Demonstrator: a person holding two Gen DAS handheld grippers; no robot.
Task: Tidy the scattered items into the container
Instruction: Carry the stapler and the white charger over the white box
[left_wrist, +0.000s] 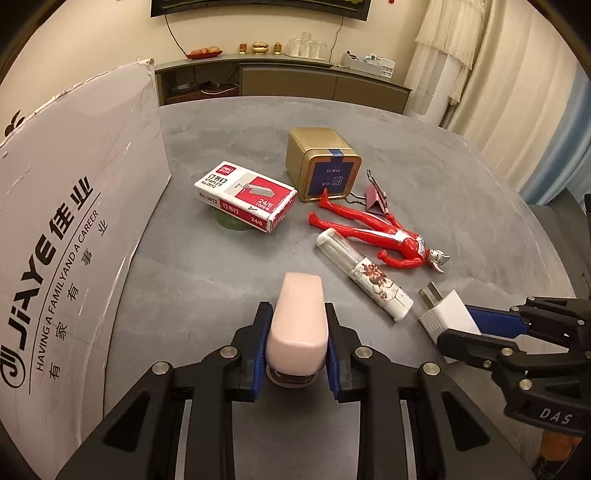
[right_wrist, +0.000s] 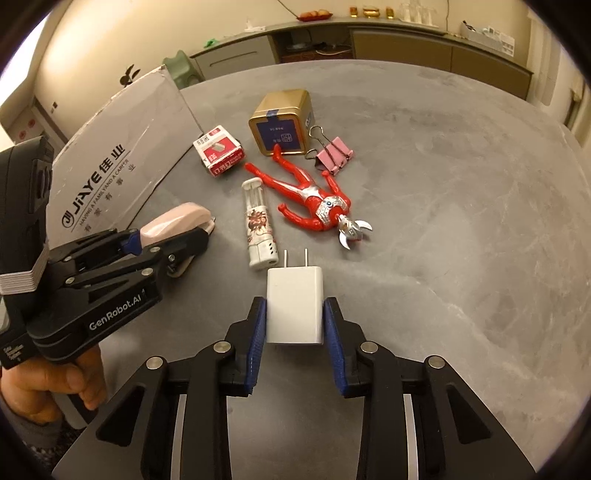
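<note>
My left gripper (left_wrist: 297, 310) is shut on a pink stapler (left_wrist: 297, 325), held just above the grey table (left_wrist: 221, 280). The right wrist view shows that gripper (right_wrist: 181, 232) and stapler (right_wrist: 177, 219) beside the cardboard box (right_wrist: 122, 162). My right gripper (right_wrist: 295, 302) is shut on a white charger plug (right_wrist: 294, 310), prongs pointing forward; the left wrist view has this gripper (left_wrist: 458, 325) and plug (left_wrist: 448, 314) at the right. The box (left_wrist: 74, 221), printed JIAYE, stands at the left with its inside hidden.
A staples box (left_wrist: 245, 197), a gold tin (left_wrist: 323, 164), a pink binder clip (left_wrist: 376, 199), a red toy figure (left_wrist: 376, 236) and a white flowered tube (left_wrist: 364, 271) lie ahead on the table. A hand (right_wrist: 55, 380) holds the left gripper.
</note>
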